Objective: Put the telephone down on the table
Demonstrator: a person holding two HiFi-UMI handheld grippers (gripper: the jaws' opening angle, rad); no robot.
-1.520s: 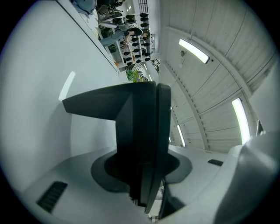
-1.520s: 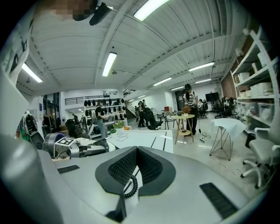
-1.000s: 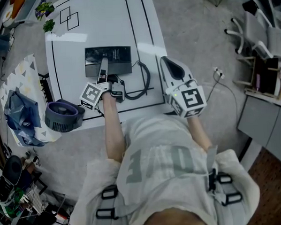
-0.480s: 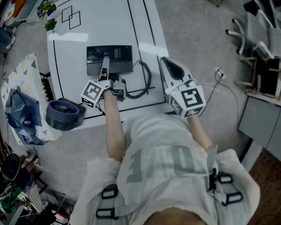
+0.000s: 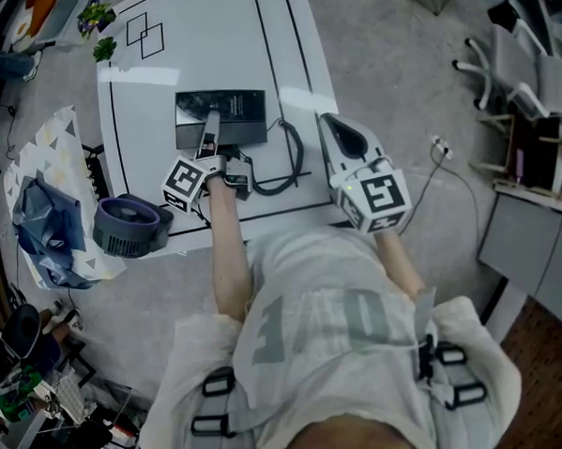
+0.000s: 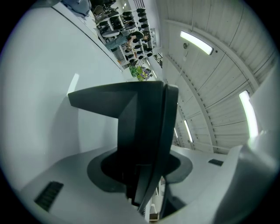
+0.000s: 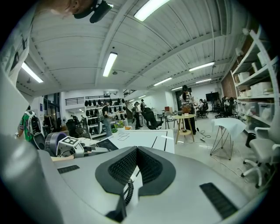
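Note:
A black telephone (image 5: 240, 116) lies on the white table (image 5: 197, 54), and its coiled cord (image 5: 291, 160) loops toward the front edge. My left gripper (image 5: 210, 135) reaches over the phone's left part, rolled on its side. In the left gripper view the black handset (image 6: 142, 127) fills the space between the jaws, gripped. These jaws have just eased slightly wider with the handset still between them. My right gripper (image 5: 344, 142) hovers at the table's right front corner, its pads (image 7: 151, 168) meeting at the tips with nothing held.
A round purple fan-like device (image 5: 129, 227) sits at the table's front left edge. A patterned bag with blue cloth (image 5: 44, 217) lies on the floor to the left. Chairs (image 5: 517, 61) and a floor cable (image 5: 437, 150) are on the right. A small plant (image 5: 96, 17) stands at the far left.

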